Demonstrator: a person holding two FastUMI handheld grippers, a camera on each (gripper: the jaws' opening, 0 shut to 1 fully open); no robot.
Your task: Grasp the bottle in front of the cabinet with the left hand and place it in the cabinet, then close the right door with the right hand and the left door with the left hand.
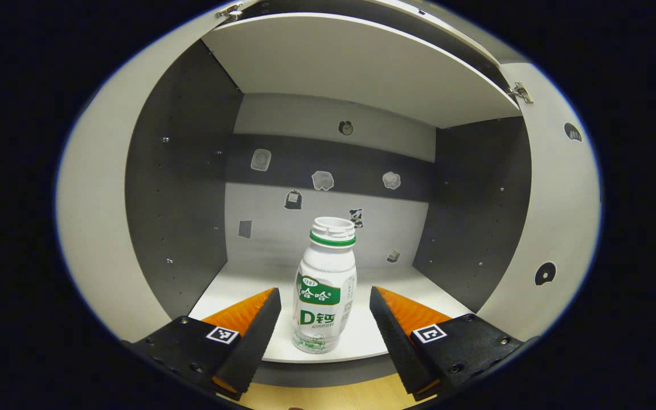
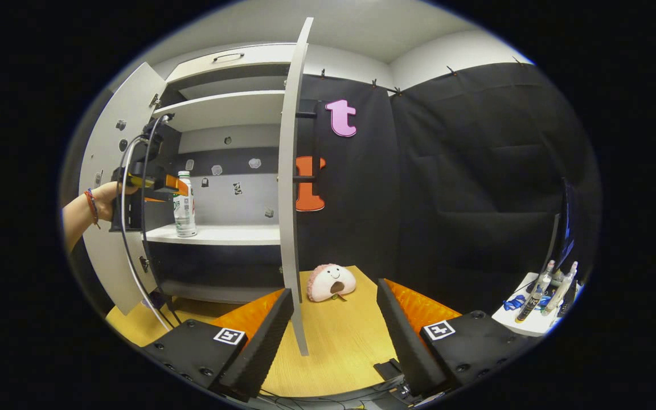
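A white bottle (image 1: pixel 328 267) with a green label stands upright on the cabinet's lower shelf (image 1: pixel 237 285), close to the front edge. My left gripper (image 1: pixel 324 290) is open around it, with a gap on each side between the fingers and the bottle. The right gripper view shows that bottle (image 2: pixel 184 199) on the shelf, with the left gripper (image 2: pixel 175 191) and the hand (image 2: pixel 86 210) holding it to its left. Both cabinet doors stand open: the left door (image 2: pixel 111 171) swung out wide, the right door (image 2: pixel 289 199) seen edge-on. My right gripper (image 2: pixel 333 287) is open and holds nothing, low in front of the right door.
An upper shelf (image 1: pixel 351 62) roofs the compartment, and small stickers dot its back wall. A pink plush toy (image 2: pixel 332 282) lies on the wooden table (image 2: pixel 339 347) beside the right door. A cable (image 2: pixel 128 245) hangs from the left gripper. A small white side table (image 2: pixel 524 319) with bottles stands far right.
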